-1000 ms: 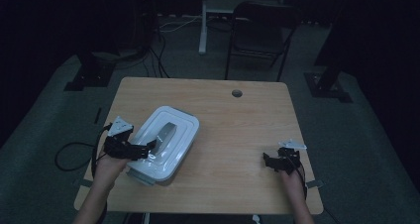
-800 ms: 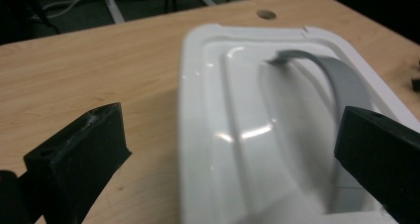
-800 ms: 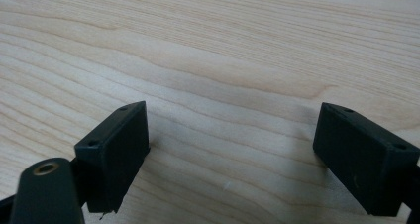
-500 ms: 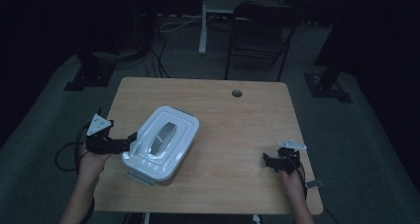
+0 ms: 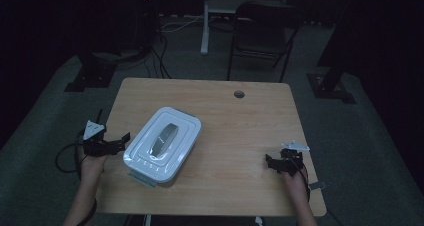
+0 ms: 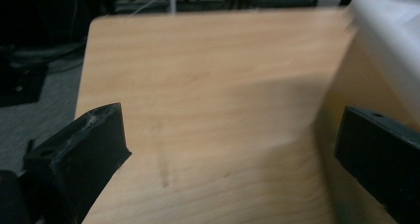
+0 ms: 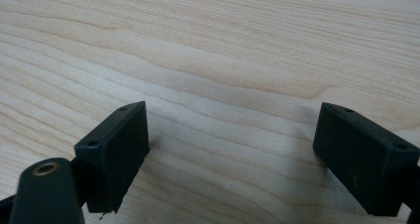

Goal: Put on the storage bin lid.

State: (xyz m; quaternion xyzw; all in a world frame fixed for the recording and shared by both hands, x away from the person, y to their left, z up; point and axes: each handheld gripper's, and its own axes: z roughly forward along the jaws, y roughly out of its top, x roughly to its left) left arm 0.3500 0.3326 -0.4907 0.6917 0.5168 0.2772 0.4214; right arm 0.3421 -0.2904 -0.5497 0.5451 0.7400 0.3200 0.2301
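A white lidded plastic container [image 5: 162, 144] with a grey handle on its lid lies on the left half of the wooden table [image 5: 235, 121]. My left gripper [image 5: 120, 142] hovers at the table's left edge, just left of the container, open with nothing between its jaws. In the left gripper view that gripper [image 6: 233, 157] spans bare wood, and the container's white corner [image 6: 391, 40] shows at the upper right. My right gripper [image 5: 270, 162] rests low over the table's right front, open and empty. Under the right gripper [image 7: 233, 144] in its own view is only wood grain.
A round cable hole [image 5: 239, 94] sits near the table's far edge. A dark chair [image 5: 260, 33] stands behind the table, with cables on the floor [image 5: 165, 26] beyond. The room is dim.
My left gripper has pulled away from the container's lid and moved left and outward to the table's edge. The container stays where it was. The right gripper has not moved.
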